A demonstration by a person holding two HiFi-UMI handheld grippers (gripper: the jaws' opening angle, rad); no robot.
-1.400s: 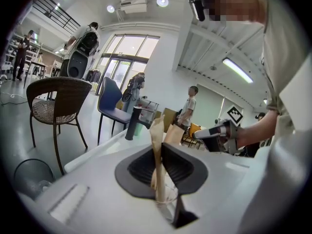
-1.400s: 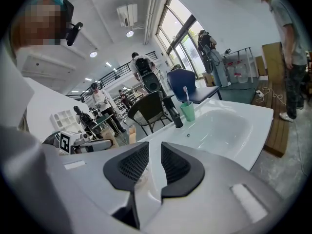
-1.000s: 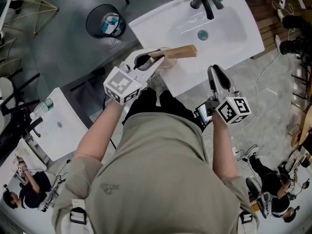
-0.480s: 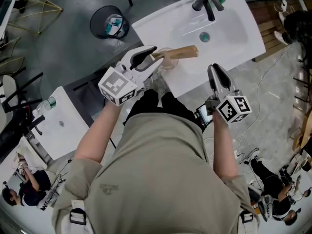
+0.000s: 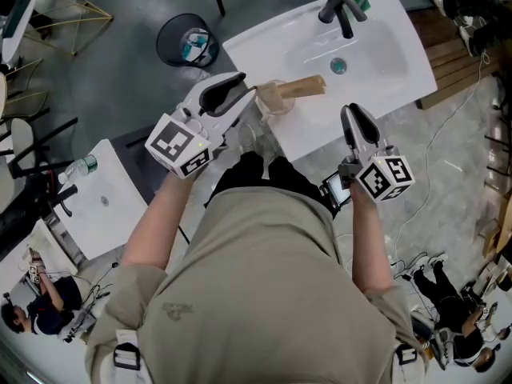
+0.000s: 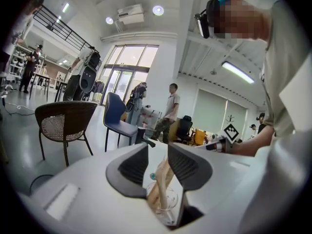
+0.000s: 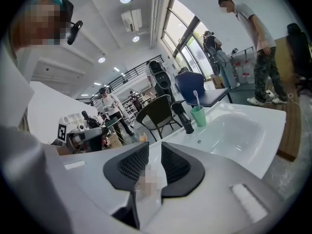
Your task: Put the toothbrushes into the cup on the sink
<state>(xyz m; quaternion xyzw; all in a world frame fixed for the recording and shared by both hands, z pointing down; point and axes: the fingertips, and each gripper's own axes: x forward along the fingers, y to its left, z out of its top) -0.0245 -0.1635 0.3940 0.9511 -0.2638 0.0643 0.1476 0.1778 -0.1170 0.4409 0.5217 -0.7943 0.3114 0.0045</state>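
Note:
A clear cup (image 5: 270, 101) stands on the front left corner of the white sink (image 5: 256, 46). Several wooden toothbrushes (image 5: 300, 87) lean in it, heads toward the basin. My left gripper (image 5: 238, 88) is open just left of the cup and holds nothing. Seen from the left gripper view, its jaws (image 6: 157, 155) stand apart above the cup (image 6: 165, 206) and the brush handles (image 6: 161, 182). My right gripper (image 5: 353, 114) hovers at the sink's front edge, right of the cup. Its jaws (image 7: 154, 155) show a narrow gap with nothing in it.
A black faucet (image 5: 340, 8) and a green cup (image 5: 359, 3) stand at the back of the sink. On the floor are a round bin (image 5: 186, 40) at the left, a second white basin (image 5: 96, 206) and wooden boards (image 5: 458, 50) at the right. People and chairs stand around.
The left gripper has let go of the wooden toothbrush and drawn back to the left. The brushes stay leaning in the cup. The right gripper has not moved.

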